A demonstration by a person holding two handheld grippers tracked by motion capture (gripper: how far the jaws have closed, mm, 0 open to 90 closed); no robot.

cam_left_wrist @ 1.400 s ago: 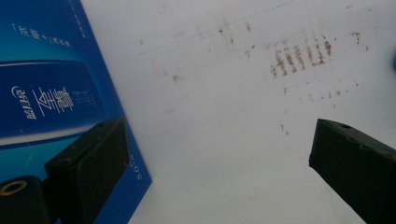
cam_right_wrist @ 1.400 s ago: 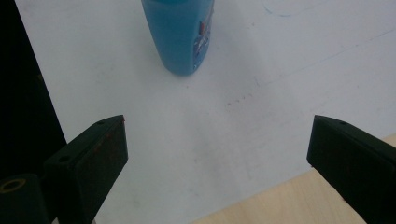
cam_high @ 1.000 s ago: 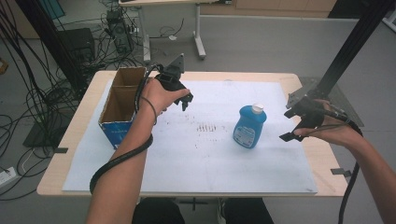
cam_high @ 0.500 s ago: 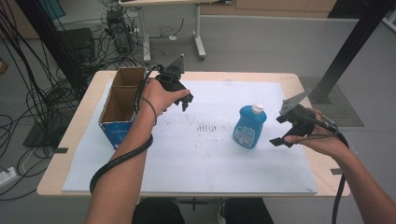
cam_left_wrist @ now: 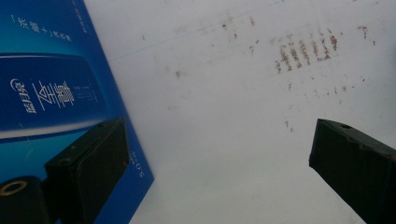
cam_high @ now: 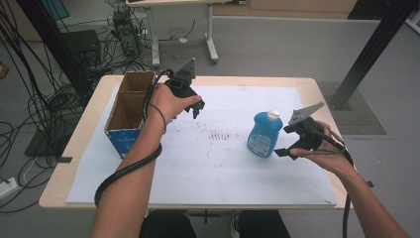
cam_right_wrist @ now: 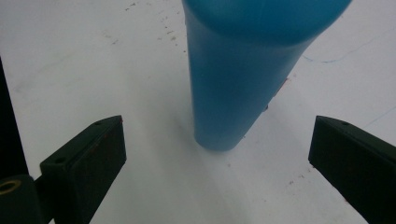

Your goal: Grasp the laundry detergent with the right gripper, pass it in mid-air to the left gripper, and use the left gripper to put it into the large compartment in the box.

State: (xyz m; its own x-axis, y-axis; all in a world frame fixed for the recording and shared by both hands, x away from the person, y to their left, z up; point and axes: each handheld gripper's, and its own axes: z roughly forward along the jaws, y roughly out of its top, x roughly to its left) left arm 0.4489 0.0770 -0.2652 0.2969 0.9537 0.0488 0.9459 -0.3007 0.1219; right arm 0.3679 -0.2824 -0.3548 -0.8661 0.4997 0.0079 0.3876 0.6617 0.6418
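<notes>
Blue bottle (cam_high: 264,135) upright on white sheet (cam_high: 223,163), long axis vertical, straight ahead of right gripper (cam_high: 289,141): jaws spread wide, not touching. Left gripper (cam_high: 194,106) well apart beside cardboard box (cam_high: 126,116), likewise spread, empty.

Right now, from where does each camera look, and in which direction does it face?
High view: above the person's side, facing forward and down; both forearms, left gripper, right gripper.
Left gripper view: on that gripper, facing the white sheet and box; open jaws.
Right gripper view: facing the blue bottle; open jaws.
Shared: high and right gripper views show the bottle.
</notes>
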